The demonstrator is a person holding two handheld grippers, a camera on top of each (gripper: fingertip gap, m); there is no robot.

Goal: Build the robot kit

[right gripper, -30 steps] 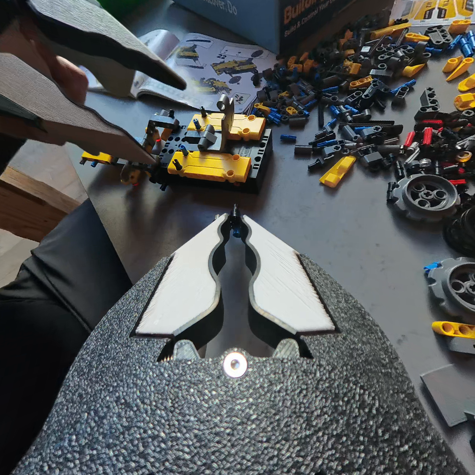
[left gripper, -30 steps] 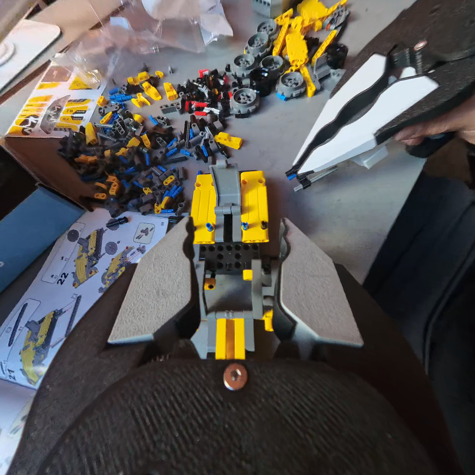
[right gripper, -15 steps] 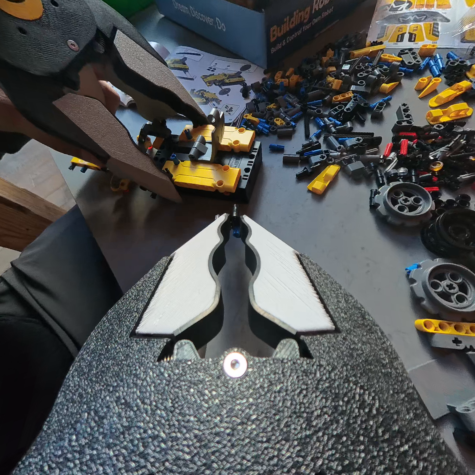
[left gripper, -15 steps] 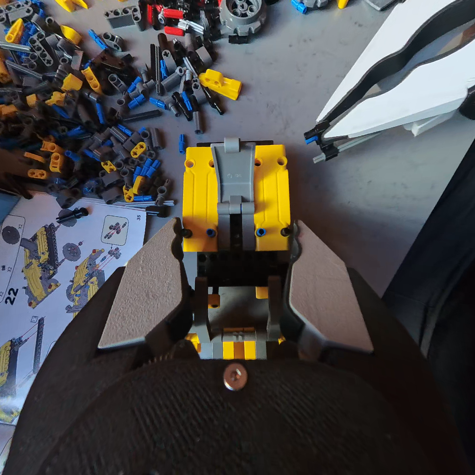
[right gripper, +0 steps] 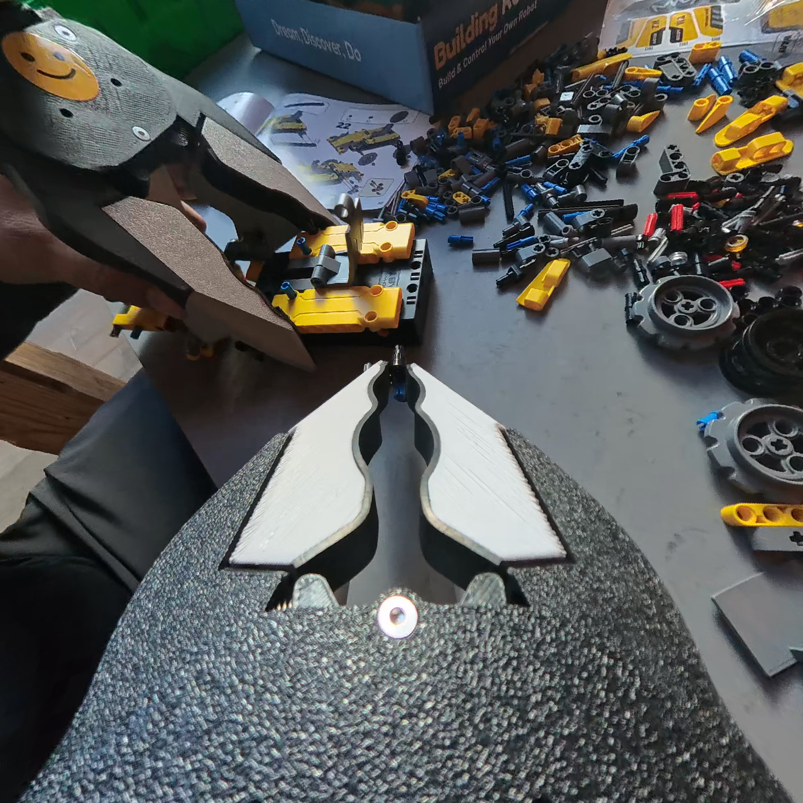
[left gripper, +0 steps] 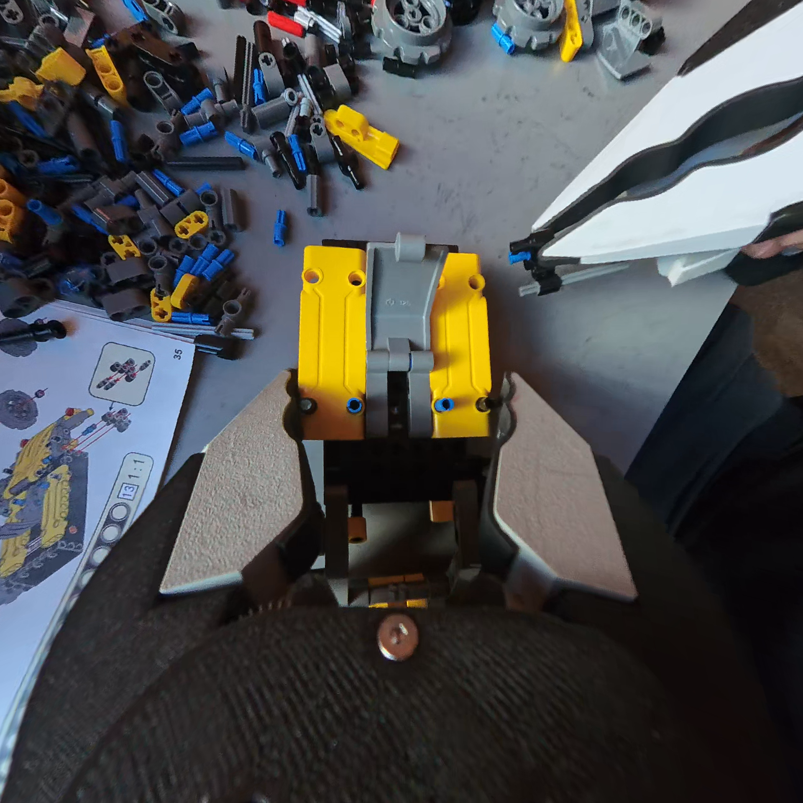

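Observation:
A yellow and black brick model [left gripper: 330,339] with a grey middle piece lies on the grey table. It also shows in the right wrist view [right gripper: 343,304]. My left gripper [left gripper: 399,404] clasps its rear end, one fingertip against each yellow side panel. From the right wrist view the left gripper [right gripper: 317,293] reaches in from the left. My right gripper [right gripper: 396,369] is shut on a small black and blue pin piece [right gripper: 397,365], just in front of the model's near side. In the left wrist view the right gripper [left gripper: 528,260] and its pin piece [left gripper: 536,278] hang to the model's right.
A heap of loose small pieces [left gripper: 130,174] lies beyond the model, also in the right wrist view [right gripper: 565,174]. An instruction booklet [left gripper: 65,434] lies on the left. A blue box [right gripper: 347,48] stands behind. Grey wheels [right gripper: 686,308] lie on the right. The table edge [right gripper: 143,347] is near.
My left gripper has dropped lower and slid forward along the model, its fingers spread wider, now at the yellow panels. The right gripper with its pin has come a little nearer the model.

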